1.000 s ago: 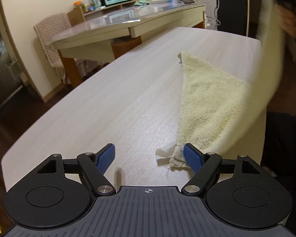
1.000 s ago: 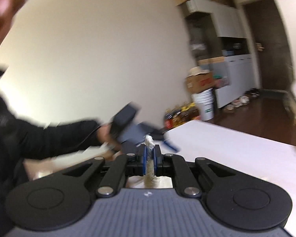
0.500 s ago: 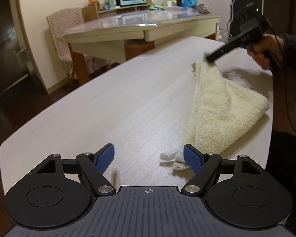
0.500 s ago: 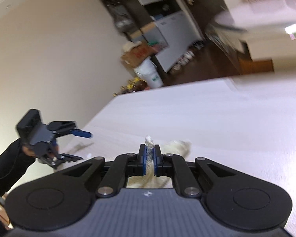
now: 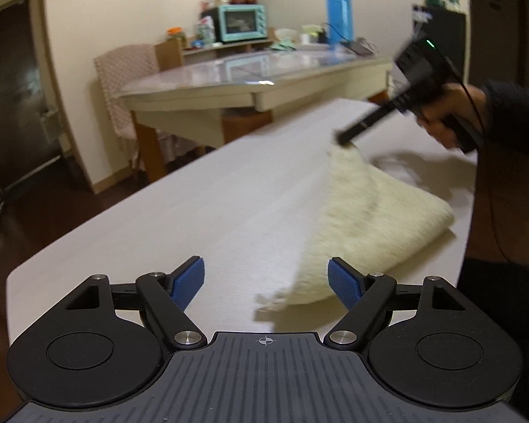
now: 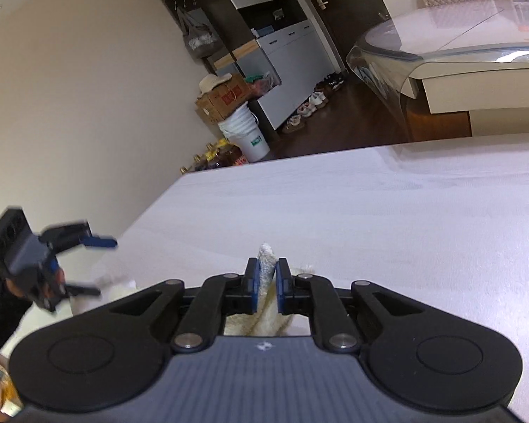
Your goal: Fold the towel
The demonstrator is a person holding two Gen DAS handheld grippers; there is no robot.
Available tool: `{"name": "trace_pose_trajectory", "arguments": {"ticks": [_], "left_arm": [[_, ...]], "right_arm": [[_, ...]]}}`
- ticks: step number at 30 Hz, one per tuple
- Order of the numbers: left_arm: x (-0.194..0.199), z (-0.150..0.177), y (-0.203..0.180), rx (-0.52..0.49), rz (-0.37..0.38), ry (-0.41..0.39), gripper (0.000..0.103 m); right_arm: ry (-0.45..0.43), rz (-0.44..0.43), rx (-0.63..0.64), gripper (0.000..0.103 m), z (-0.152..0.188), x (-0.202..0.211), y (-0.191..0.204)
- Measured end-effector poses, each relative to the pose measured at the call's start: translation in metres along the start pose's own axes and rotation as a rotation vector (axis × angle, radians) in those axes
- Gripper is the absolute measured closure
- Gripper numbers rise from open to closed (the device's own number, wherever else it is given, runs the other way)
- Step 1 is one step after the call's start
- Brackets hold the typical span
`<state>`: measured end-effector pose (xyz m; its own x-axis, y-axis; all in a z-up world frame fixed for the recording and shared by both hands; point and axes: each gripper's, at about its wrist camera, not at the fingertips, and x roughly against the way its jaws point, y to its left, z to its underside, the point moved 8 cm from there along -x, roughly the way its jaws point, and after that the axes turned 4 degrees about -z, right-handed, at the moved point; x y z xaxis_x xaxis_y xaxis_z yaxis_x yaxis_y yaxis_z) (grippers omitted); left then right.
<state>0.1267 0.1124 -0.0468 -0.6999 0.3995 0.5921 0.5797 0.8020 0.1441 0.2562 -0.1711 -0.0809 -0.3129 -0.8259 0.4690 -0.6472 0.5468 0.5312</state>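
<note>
Left gripper [image 5: 266,278] spread wide, nothing between pads, low over worktop [image 5: 180,218]. Towel [image 5: 363,218] at 1 o'clock, folded over on worktop, near corner just by right pad. Far corner lifted, pinched in right gripper [image 6: 265,276], pads pressed on cloth.

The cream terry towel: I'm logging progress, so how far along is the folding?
Done: the cream terry towel lies doubled over on the pale wooden table. In hand: the right hand-held gripper pinches one corner low over the table, jaws slightly parted around it; the left hand-held gripper is open and empty beside the near corner. Left: release, then probably another fold.
</note>
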Motion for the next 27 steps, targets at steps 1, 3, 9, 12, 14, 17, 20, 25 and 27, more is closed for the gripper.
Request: {"name": "trace_pose_trajectory", "arguments": {"ticks": [1,3,9,12,14,17,20,25,27], "left_arm": [[-0.002,0.001,0.0,0.003,0.001,0.001,0.021],[-0.005,0.002,-0.001,0.01,0.002,0.004,0.021],[-0.016,0.006,-0.003,0.027,0.005,0.013,0.021],[-0.022,0.012,0.001,0.022,-0.011,0.038,0.02],[-0.027,0.017,0.001,0.021,-0.019,0.052,0.018],[-0.028,0.018,0.003,0.029,-0.027,0.047,0.017],[-0.028,0.018,0.006,0.019,-0.044,0.051,0.015],[-0.035,0.013,0.012,-0.007,-0.062,0.059,0.012],[-0.039,0.01,0.015,-0.019,-0.067,0.06,0.012]], "right_arm": [[0.009,0.009,0.003,0.092,0.001,-0.002,-0.001],[0.032,0.032,0.015,0.092,0.004,-0.006,-0.002],[0.049,0.069,0.061,0.093,0.01,-0.008,0.002],[0.041,0.073,0.065,0.093,0.009,-0.007,0.005],[0.031,0.076,0.069,0.089,0.009,-0.006,0.008],[-0.003,0.099,0.074,0.075,0.006,0.001,0.016],[-0.047,0.126,0.079,0.069,0.009,0.016,0.027],[-0.07,0.156,0.089,0.061,0.023,0.028,0.048],[-0.057,0.151,0.103,0.061,0.033,0.027,0.058]]}}
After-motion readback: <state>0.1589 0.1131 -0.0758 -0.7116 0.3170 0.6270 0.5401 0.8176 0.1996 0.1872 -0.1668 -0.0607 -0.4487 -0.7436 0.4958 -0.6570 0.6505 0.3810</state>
